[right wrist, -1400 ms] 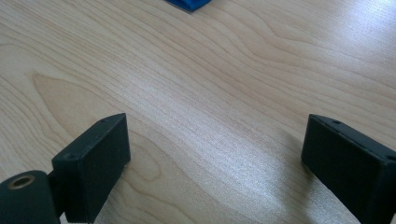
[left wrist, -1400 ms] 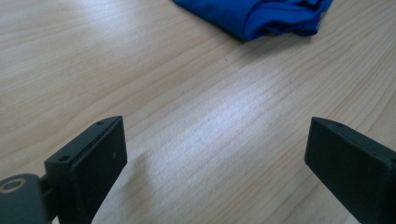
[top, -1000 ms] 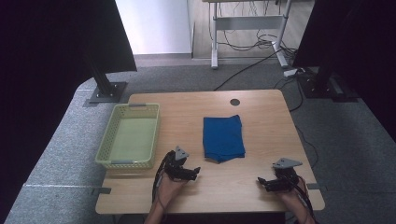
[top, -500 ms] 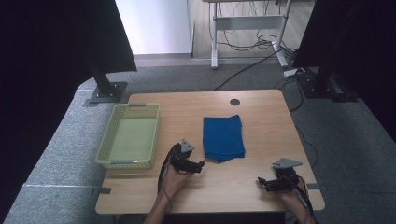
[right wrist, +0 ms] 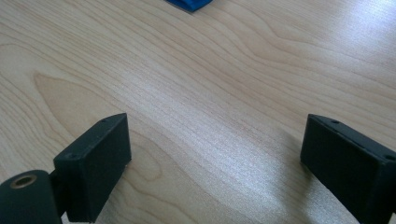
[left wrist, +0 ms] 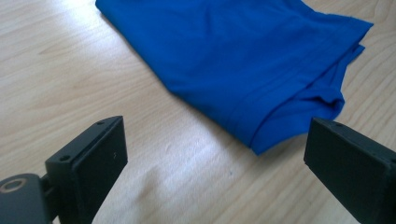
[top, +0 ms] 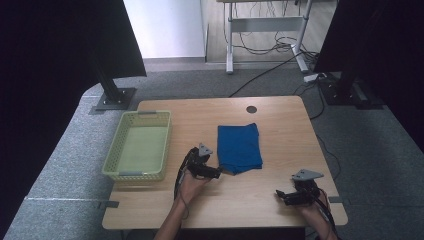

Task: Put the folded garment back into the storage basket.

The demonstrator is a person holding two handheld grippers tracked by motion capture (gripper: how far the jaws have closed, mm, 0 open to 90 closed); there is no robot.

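Two forearms come in from the near edge of the wooden table (top: 280, 120). The right gripper (top: 285, 196) sits low near the table's near right corner, its hand behind it, pointing leftward across the bare wood; in the right gripper view its jaws stand wide apart over plain wood grain, with nothing between them and a small blue corner of cloth at the top edge. The left gripper (top: 218, 172) is farther forward, near the middle of the table, held in a hand with the wrist angled up from below and the grey three-cornered plate on top. It points right toward the near left corner of the folded blue cloth (top: 239, 148), just beside it. In the left gripper view (left wrist: 215, 154) the jaws are spread wide and hold nothing; the folded blue cloth (left wrist: 243, 60) lies flat on the wood just ahead, its nearest folded corner between the two jaws but apart from both.

Left of the cloth, a pale green basket (top: 111, 159) stands on the table's left part, open side up. A round dark hole (top: 251, 109) marks the far middle of the tabletop. Beyond the table lie grey carpet, two dark stands on floor plates, a white wall, and a desk frame with loose cables under it. No writing can be read.
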